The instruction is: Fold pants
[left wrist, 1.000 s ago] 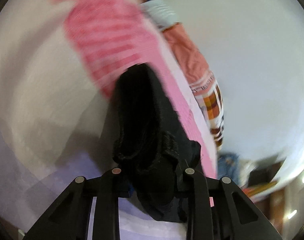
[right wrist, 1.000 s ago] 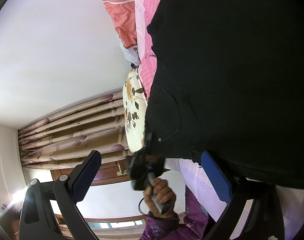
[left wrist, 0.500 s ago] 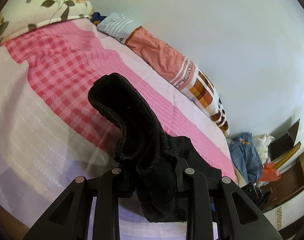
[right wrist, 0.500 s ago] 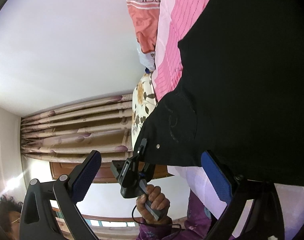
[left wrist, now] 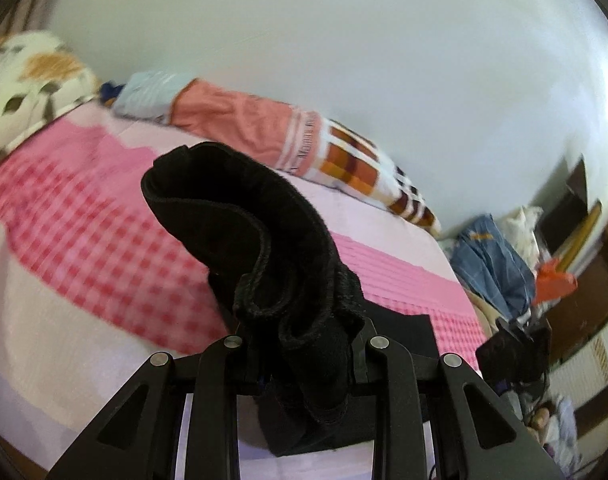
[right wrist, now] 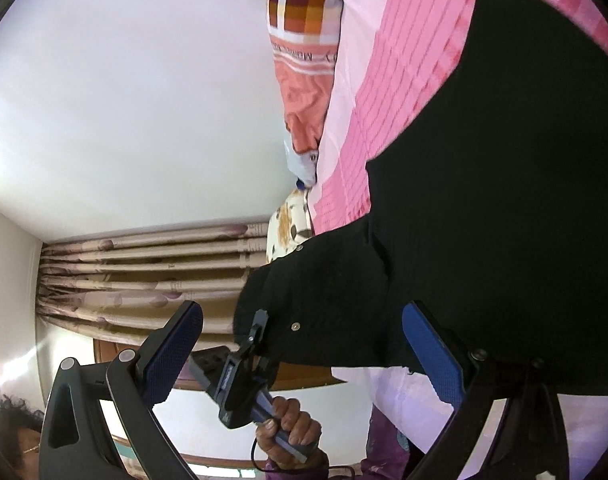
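Observation:
The black pants (right wrist: 503,200) lie spread on the pink checked bed (right wrist: 387,92). My left gripper (left wrist: 300,344) is shut on a bunched end of the black pants (left wrist: 264,240) and holds it lifted above the bed (left wrist: 84,240). In the right wrist view the left gripper (right wrist: 260,340) shows with that lifted waistband corner in it. My right gripper (right wrist: 304,356) is open and empty, blue pads (right wrist: 172,352) wide apart, beside the bed's edge.
A pink and orange plaid blanket (left wrist: 304,136) lies along the wall. A floral pillow (left wrist: 28,80) sits at the head of the bed. A heap of clothes (left wrist: 491,256) lies beyond the foot. Curtains (right wrist: 144,280) hang behind.
My left gripper has lifted and swung the held pants end, with the view tilting up toward the wall. The right gripper stays open and has shifted along the pants.

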The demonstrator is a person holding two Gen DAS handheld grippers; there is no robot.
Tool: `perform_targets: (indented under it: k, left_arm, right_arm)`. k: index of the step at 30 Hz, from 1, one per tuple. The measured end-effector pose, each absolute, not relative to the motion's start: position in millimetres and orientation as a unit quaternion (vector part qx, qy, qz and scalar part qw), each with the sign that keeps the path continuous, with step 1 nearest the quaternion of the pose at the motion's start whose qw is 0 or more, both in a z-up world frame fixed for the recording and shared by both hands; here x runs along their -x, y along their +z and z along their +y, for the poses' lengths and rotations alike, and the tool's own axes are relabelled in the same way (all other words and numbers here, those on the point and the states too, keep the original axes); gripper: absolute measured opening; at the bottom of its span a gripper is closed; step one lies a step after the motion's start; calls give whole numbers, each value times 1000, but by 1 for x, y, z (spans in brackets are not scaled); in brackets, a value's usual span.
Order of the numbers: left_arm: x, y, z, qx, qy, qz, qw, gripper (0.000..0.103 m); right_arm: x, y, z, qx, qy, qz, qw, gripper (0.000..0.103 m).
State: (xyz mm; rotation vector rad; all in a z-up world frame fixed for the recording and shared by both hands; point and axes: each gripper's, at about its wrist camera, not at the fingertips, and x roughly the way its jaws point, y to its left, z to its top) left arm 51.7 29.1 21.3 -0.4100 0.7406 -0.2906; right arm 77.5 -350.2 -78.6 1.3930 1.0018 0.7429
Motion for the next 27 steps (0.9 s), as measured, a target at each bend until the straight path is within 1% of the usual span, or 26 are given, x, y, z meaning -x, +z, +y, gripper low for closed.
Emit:
perform_targets:
  k: [6, 11, 20, 27]
  left_arm:
    - [-62, 33, -16, 171, -189, 354, 900, 27]
    - [-70, 32, -57, 159, -233, 363, 888, 27]
    - [-78, 7, -146, 119, -311, 403, 852, 27]
    - [-84, -13, -193, 100, -339, 431, 830, 27]
  right_arm:
    - [-74, -81, -374, -599, 303, 430, 604, 100]
    - [-76, -93, -393, -623, 291, 421, 591, 100]
    - [-77, -102, -425, -654, 277, 395, 583, 100]
    - [-81, -118, -430, -673, 282, 400, 555, 100]
